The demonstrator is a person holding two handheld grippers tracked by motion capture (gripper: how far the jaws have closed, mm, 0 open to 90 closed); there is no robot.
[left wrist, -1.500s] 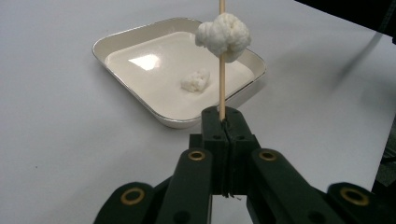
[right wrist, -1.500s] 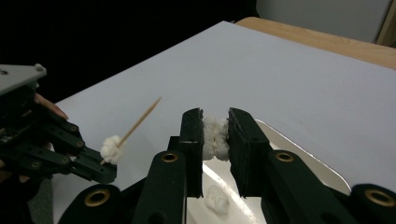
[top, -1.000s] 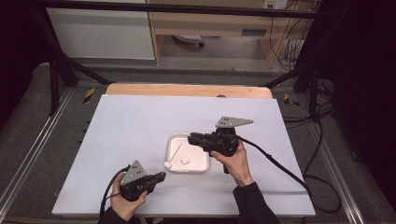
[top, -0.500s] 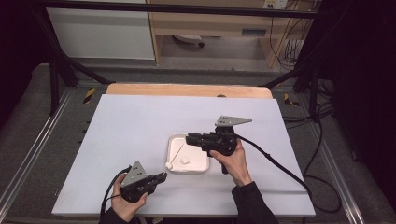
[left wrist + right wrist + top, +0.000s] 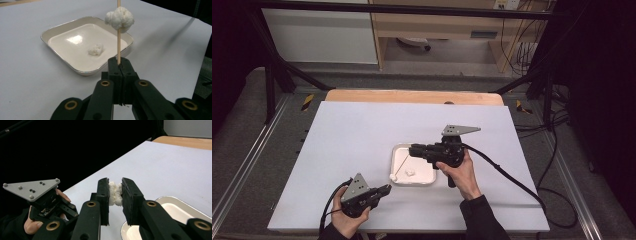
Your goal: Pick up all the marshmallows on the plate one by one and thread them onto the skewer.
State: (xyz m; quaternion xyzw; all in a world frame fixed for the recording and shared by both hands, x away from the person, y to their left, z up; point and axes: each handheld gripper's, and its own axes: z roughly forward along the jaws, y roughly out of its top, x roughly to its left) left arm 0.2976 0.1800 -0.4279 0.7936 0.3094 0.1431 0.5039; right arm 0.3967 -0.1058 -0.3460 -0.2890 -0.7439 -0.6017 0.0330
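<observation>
High view: left claw [image 5: 387, 189] low on the white tabletop [image 5: 352, 130], right claw [image 5: 413, 149] over the shallow square cream-white tray [image 5: 398, 150]. A thin pale wooden skewer [image 5: 402, 162] slants across the tray below the right claw, with a white dot at its lower end; at this range the lump and the grips are too small to read.

Left gripper view settles that: the left claw [image 5: 119, 65] is clenched on the foot of the skewer [image 5: 118, 42], which rises straight up from the tip. A fluffy white cauliflower-like lump [image 5: 120, 18] is speared on it well above the claw. The skewer's top is cut off by the frame edge. Beyond and left of the claw sits the tray [image 5: 75, 68], holding a second small white crumbly piece [image 5: 96, 49].

Right gripper view: the right claw [image 5: 115, 192] is grasping the white lump [image 5: 115, 193] between its pads; the skewer is hidden behind the jaws. Below and left of it, the left hand [image 5: 33, 223] and its grey plate. Only a tray corner [image 5: 170, 201] shows, at lower right.
</observation>
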